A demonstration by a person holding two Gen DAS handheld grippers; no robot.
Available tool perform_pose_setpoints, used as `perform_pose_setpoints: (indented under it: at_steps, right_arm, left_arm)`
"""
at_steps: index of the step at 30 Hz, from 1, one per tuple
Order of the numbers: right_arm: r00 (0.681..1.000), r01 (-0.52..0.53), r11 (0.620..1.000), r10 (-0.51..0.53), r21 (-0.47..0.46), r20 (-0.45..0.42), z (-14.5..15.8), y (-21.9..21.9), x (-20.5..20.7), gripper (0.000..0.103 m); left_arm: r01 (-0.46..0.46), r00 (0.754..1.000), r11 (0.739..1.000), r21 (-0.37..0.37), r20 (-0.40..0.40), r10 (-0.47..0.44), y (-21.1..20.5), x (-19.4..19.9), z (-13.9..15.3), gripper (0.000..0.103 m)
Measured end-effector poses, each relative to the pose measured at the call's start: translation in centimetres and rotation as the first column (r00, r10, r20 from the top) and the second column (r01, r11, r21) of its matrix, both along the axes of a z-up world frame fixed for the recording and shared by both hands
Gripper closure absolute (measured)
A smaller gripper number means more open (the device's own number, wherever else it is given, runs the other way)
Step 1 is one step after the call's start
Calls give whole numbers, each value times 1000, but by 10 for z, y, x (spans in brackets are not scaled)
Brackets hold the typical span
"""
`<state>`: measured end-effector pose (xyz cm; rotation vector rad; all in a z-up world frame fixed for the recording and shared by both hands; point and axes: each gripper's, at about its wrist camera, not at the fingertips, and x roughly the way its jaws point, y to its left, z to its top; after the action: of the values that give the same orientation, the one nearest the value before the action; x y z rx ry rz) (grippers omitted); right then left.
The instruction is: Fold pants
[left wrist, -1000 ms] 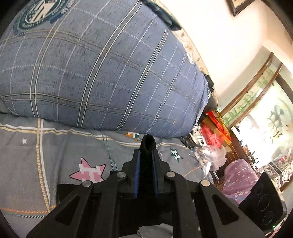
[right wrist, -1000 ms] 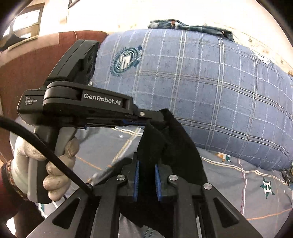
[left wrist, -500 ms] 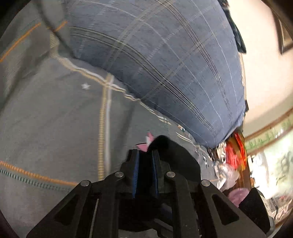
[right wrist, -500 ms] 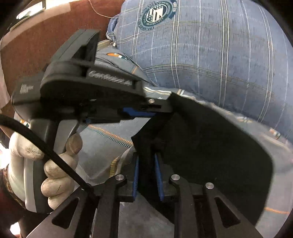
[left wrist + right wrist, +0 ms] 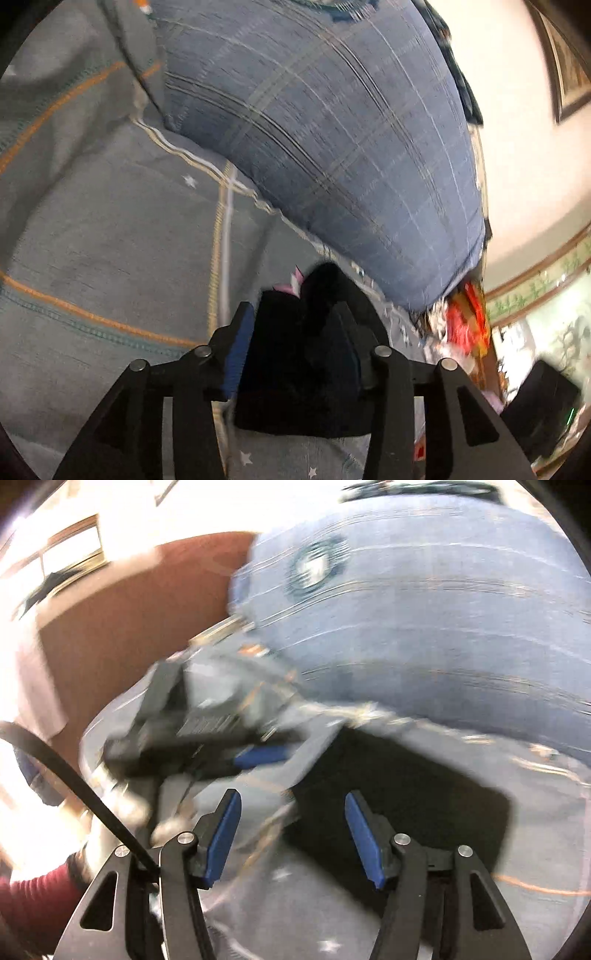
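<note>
Right wrist: black pants (image 5: 399, 797) on grey bedsheet (image 5: 535, 849).

Pants (image 5: 399, 797) lie flat on the bedsheet (image 5: 92, 240), in front of the big pillow (image 5: 332, 140). Left gripper (image 5: 295, 317) sits at the pants' left edge, cloth between its fingers. Headboard (image 5: 140, 620) stands left of the pillow, apparently behind it; view blurred.

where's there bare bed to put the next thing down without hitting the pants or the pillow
Free: the grey bedsheet, bounded by the blue plaid pillow behind and the black pants on its right side, and the sheet strip right of the pants in the right wrist view. Crowded: the bed's far end past the pillow, with red and silvery clutter.
</note>
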<state>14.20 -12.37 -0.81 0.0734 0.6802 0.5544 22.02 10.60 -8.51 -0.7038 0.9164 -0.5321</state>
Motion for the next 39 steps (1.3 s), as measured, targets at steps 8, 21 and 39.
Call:
perform_pose_setpoints:
  at_steps: [8, 21, 39]
  right_arm:
    - [977, 122, 993, -118, 8, -175, -12, -18, 85, 90]
    - [910, 43, 997, -65, -63, -409, -82, 59, 156, 88]
    - [881, 344, 929, -271, 133, -388, -60, -137, 54, 41]
  left_arm:
    - [81, 997, 981, 176, -12, -80, -46, -18, -6, 85]
    - [68, 998, 993, 101, 2, -68, -14, -34, -24, 82]
    - [79, 997, 995, -55, -23, -80, -1, -30, -43, 46]
